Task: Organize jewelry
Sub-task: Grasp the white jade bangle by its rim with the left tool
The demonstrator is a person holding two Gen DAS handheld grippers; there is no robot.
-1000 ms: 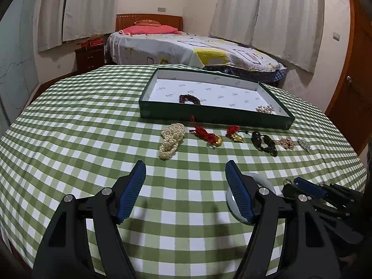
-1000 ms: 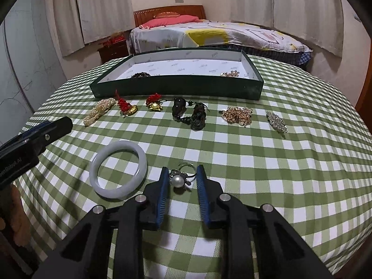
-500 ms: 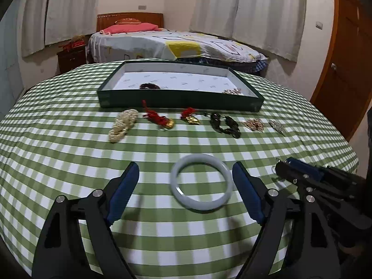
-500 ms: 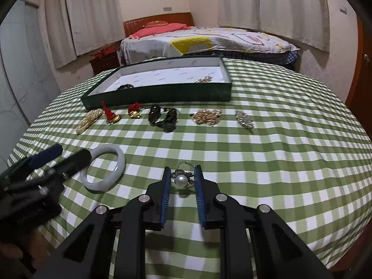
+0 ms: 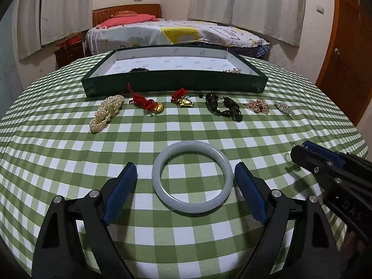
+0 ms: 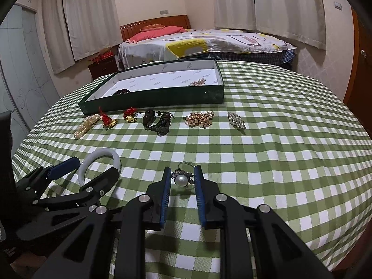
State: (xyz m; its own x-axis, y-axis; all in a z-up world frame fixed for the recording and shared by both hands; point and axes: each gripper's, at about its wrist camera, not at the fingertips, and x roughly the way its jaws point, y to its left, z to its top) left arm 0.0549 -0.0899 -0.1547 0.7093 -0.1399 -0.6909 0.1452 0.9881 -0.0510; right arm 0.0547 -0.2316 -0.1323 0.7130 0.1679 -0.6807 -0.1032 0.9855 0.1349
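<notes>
A pale jade bangle (image 5: 192, 176) lies flat on the green checked tablecloth. My left gripper (image 5: 186, 174) is open, its blue pads on either side of the bangle and apart from it. The bangle also shows in the right wrist view (image 6: 100, 165). A pearl ring (image 6: 181, 179) lies on the cloth between the blue pads of my right gripper (image 6: 181, 177), whose jaws are narrowly open, with gaps on both sides of the ring. A dark green tray (image 5: 174, 84) with a white lining stands further back and holds two small pieces.
A row of jewelry lies in front of the tray: a pearl strand (image 5: 107, 112), two red-corded gold charms (image 5: 148, 104), dark beads (image 5: 223, 108), a gold chain (image 5: 257, 105), a crystal brooch (image 5: 283, 108). The right gripper (image 5: 330, 172) shows at the right. A bed stands behind the table.
My left gripper has moved forward so its pads now flank the bangle. My right gripper's jaws have opened slightly around the pearl ring.
</notes>
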